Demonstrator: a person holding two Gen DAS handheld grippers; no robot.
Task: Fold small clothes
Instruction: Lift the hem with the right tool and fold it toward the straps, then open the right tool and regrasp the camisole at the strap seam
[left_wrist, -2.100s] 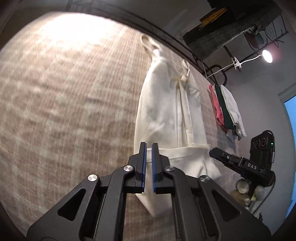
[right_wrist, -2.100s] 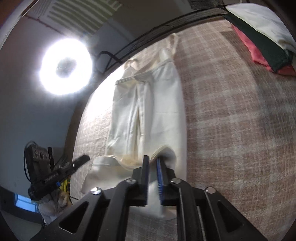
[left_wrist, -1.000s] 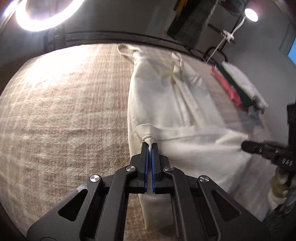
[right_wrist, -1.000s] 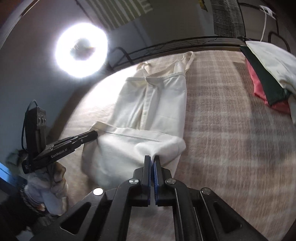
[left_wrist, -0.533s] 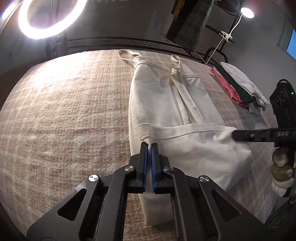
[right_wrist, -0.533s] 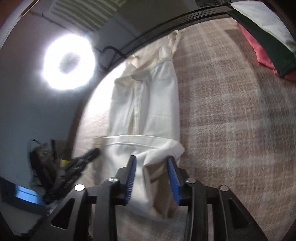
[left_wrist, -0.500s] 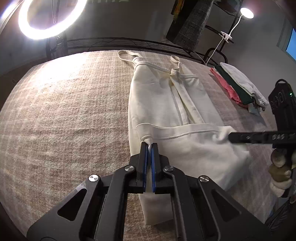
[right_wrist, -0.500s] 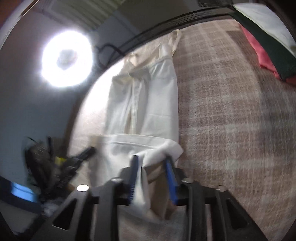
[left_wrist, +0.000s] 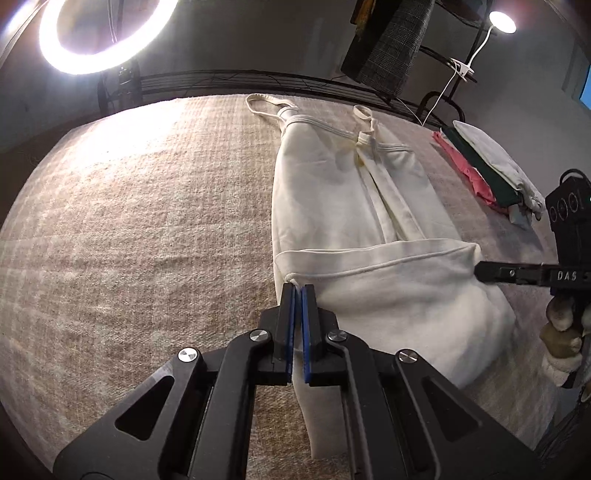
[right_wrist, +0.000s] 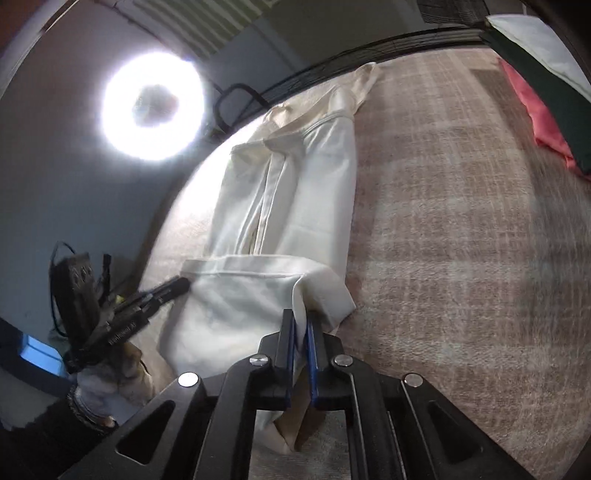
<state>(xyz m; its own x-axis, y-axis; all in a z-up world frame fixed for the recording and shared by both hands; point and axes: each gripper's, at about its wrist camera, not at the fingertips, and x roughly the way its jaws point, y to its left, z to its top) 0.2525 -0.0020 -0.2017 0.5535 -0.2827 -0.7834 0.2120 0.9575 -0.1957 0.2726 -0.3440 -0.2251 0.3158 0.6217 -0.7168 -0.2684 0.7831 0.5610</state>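
A cream strappy garment lies lengthwise on the beige checked cloth, straps at the far end. Its near hem is folded back over the body. My left gripper is shut on the left corner of that folded hem. My right gripper is shut on the right corner of the hem; the garment also shows in the right wrist view. In the left wrist view the right gripper touches the hem's right end. In the right wrist view the left gripper meets the hem's left end.
A stack of folded clothes, pink, dark green and white, lies at the right side of the cloth; it also shows in the right wrist view. A ring light and a black rail stand beyond the far edge.
The right gripper's jaws, open half a second ago, have closed on the hem corner. The folded hem sits a little farther up the garment. The left gripper stays shut on its corner.
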